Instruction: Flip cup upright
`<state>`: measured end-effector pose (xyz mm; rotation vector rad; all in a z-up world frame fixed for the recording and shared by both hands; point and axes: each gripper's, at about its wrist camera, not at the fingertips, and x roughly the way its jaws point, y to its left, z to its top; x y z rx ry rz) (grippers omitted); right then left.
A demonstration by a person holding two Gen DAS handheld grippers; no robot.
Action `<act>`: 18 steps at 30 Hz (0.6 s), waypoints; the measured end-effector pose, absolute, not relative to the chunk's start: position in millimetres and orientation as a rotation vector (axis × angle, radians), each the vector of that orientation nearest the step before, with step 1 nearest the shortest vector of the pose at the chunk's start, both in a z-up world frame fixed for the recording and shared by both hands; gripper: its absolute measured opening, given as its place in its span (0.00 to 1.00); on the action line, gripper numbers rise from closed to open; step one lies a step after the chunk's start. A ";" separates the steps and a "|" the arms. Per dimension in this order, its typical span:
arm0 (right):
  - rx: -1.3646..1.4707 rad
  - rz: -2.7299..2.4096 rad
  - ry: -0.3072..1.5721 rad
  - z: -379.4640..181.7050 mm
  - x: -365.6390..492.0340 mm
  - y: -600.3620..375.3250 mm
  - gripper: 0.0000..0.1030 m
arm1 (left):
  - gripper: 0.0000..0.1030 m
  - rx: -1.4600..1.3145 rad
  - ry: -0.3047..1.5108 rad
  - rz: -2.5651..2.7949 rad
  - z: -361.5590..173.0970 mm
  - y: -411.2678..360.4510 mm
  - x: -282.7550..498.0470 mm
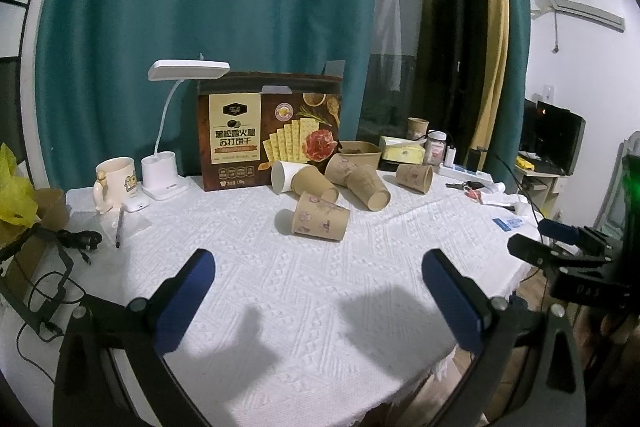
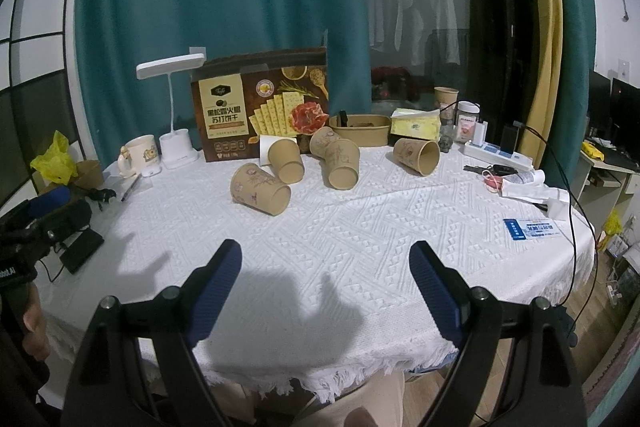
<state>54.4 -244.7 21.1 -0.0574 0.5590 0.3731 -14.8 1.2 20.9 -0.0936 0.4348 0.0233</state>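
Step in hand: approach not begun; no cup touched yet.
Left gripper (image 1: 318, 281): released, jaws spread wide, empty, over the near tablecloth (image 1: 320, 327).
Right gripper (image 2: 326, 273): likewise released and empty.
Nearest cup (image 2: 260, 189): brown paper, lying on its side, well apart from both tongs; four more tipped cups lie beyond it, before the cracker box (image 2: 260, 107).
Next move: judged, advance, close across the cup wall lightly, rotate base down.
Risk: thin wall may crush or roll.

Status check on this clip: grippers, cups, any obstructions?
Left gripper open, empty, short of cups. Right gripper open, empty. Nearest brown printed paper cup lies on its side, untouched; others tipped behind. Bare white tablecloth between; nothing blocking.
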 end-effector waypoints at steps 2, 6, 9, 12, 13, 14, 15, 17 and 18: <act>-0.056 0.374 0.559 20.9 54.3 -244.7 0.82 | 1.00 -0.098 0.432 0.026 20.8 2.8 -14.7; -0.058 0.374 0.559 20.8 54.7 -244.5 0.82 | 1.00 -0.099 0.432 0.024 20.6 4.3 -14.2; -0.057 0.373 0.560 20.8 54.8 -244.4 0.82 | 1.00 -0.099 0.430 0.024 20.9 5.3 -14.4; -0.057 0.374 0.559 20.7 55.1 -244.4 0.82 | 1.00 -0.100 0.430 0.025 20.9 5.2 -14.1; -0.058 0.374 0.559 20.4 55.0 -244.6 0.82 | 1.00 -0.099 0.431 0.024 20.9 5.2 -13.9; -0.057 0.375 0.558 20.3 55.1 -244.6 0.82 | 1.00 -0.099 0.430 0.023 20.6 5.2 -14.5; -0.056 0.375 0.559 20.4 55.3 -244.4 0.82 | 1.00 -0.098 0.430 0.023 20.2 5.2 -14.8; -0.059 0.373 0.561 19.8 54.9 -244.5 0.82 | 1.00 -0.091 0.434 0.027 19.2 5.4 -14.0; -0.060 0.372 0.566 18.5 56.4 -244.2 0.82 | 1.00 -0.083 0.442 0.032 18.5 5.3 -11.4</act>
